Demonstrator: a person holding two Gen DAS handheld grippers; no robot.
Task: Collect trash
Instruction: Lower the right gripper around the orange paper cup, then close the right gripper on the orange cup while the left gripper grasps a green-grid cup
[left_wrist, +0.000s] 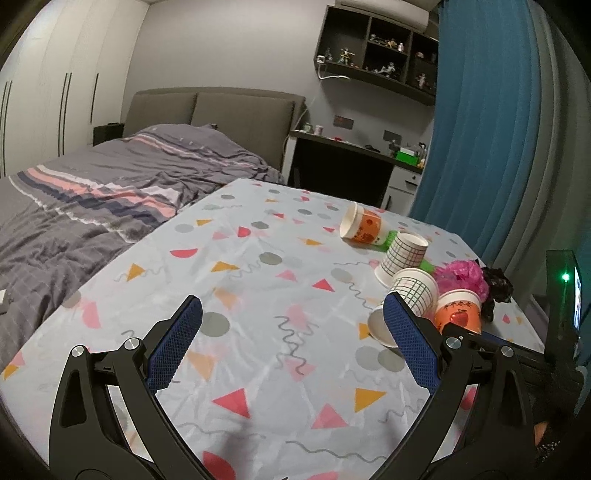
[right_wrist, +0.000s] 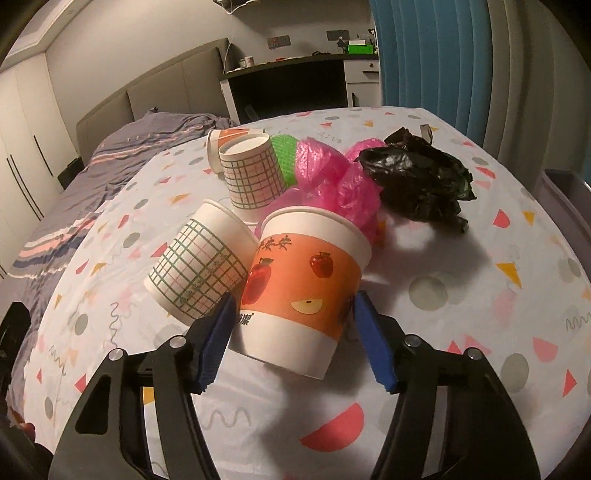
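1. Table: bare patterned cloth lies to the left of the trash; bed borders the left edge.
2. Apple cup: lies tilted, rim pointing away, base between the right tool's pads.
3. Right tool: part-open, straddling the cup; contact unclear.
4. Left tool: wide, empty.

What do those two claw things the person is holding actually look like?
Both look alike. The left claw and right claw each have two black plastic arms with triangular cut-outs and silver round bolts, ending in flat blue fingers with a textured mesh-like surface.
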